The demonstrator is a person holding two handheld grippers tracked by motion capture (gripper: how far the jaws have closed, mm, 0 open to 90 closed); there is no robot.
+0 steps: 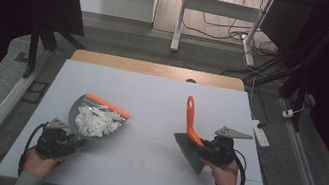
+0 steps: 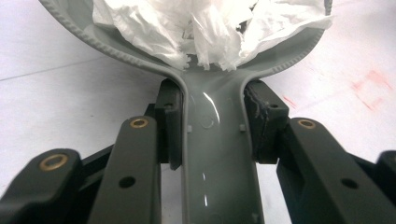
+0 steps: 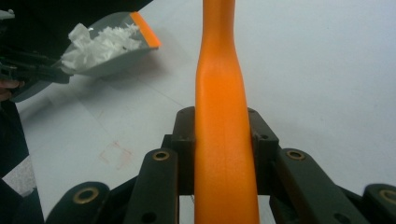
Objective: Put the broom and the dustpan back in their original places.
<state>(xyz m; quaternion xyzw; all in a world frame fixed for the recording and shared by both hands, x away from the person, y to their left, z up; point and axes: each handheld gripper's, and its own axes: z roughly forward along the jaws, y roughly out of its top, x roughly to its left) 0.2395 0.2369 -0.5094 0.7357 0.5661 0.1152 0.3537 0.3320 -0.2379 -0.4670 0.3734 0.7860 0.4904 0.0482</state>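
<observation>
No writing can be read on anything. The left gripper (image 1: 65, 138) squeezes the grey dustpan (image 1: 92, 117), full of white paper scraps (image 1: 94, 122), near the table's (image 1: 161, 97) left edge. The right gripper (image 1: 204, 151) squeezes the orange brush (image 1: 191, 122) near the right edge, with bare table between them.

In my left gripper view, the grey plastic dustpan (image 2: 212, 140) and its crumpled white paper scraps (image 2: 205, 28) run off the top edge.
</observation>
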